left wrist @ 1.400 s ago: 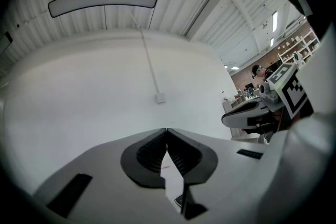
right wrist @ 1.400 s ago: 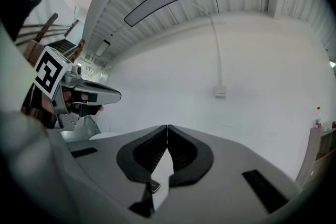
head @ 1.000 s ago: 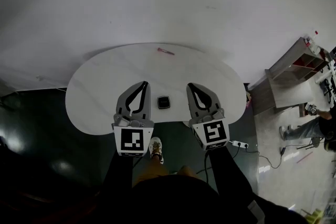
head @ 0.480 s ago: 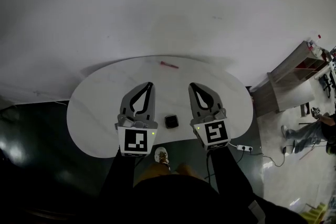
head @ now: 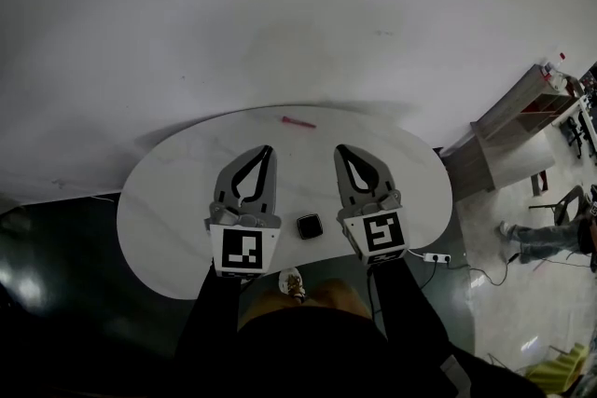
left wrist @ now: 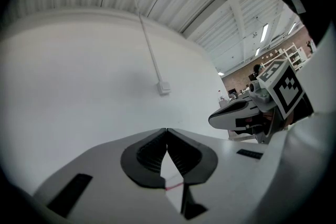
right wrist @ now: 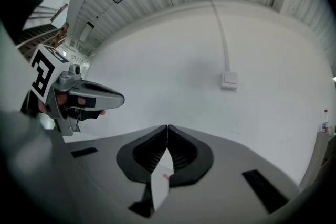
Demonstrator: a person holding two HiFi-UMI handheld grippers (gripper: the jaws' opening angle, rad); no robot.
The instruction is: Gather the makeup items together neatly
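So both claws are shut tight with nothing in them. The left gripper [head: 266, 150] and right gripper [head: 340, 150] sit side by side over the table [head: 168, 200], both pointing toward 12 o'clock, and each gripper view shows the jaw tips pressed together. The compact [head: 310, 226] lies between the two, near the table's 6 o'clock edge, touching neither. The pink stick [head: 298, 121] is off on its own at the 12 o'clock edge, well apart from the compact.
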